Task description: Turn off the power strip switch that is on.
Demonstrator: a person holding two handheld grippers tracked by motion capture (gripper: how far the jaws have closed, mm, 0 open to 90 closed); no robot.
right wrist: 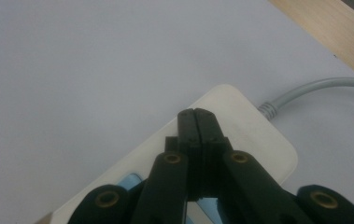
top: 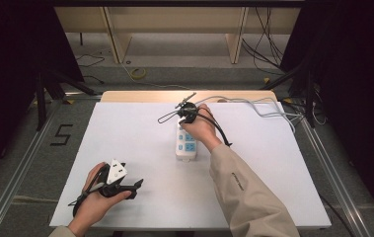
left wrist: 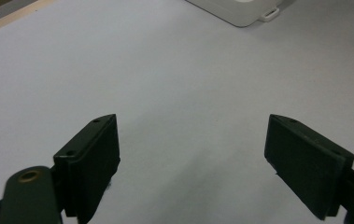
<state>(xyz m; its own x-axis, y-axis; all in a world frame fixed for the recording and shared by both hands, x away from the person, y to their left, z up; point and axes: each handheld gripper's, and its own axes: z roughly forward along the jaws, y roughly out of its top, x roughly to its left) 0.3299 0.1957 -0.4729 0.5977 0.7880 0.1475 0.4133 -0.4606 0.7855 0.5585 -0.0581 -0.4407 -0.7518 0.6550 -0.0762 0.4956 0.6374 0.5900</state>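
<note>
A white power strip with blue sockets lies near the middle of the white table top. My right gripper is held over the strip's far end. In the right gripper view its jaws are pressed flat together above the strip's white casing, close to where the grey cable enters; nothing shows between them. My left gripper rests low at the table's front left, a hand around it. Its jaws stand wide apart over bare white surface, with a corner of the strip far ahead.
The strip's grey cable runs off to the back right and over the table's edge. A wooden strip borders the far edge. Metal rails and dark stands flank the table on the floor.
</note>
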